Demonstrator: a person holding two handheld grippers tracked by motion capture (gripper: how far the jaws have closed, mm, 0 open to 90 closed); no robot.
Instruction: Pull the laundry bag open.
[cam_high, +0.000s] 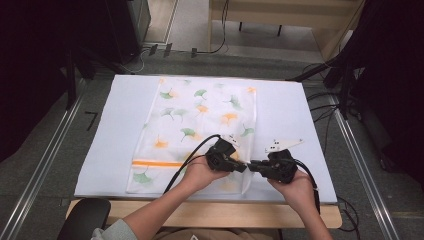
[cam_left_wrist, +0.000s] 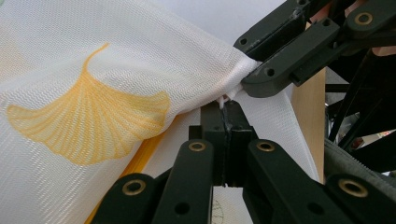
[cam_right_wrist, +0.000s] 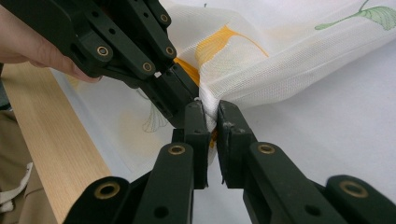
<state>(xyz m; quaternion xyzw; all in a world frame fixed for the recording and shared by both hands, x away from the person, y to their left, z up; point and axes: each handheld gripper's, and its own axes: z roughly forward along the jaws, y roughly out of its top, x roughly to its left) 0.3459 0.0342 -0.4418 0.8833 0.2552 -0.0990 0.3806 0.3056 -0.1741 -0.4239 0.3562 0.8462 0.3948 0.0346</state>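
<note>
Ginkgo-print cloth (cam_high: 200, 125) lies flat down the middle of the white tabletop (cam_high: 290, 115), its near right corner lifted at the front edge. Both the left gripper (cam_left_wrist: 227, 105) and right gripper (cam_right_wrist: 211, 116) are clamped tight on that corner, tips nearly touching. Judged: a fold or spread is starting; next, draw the grips apart without tearing.
</note>
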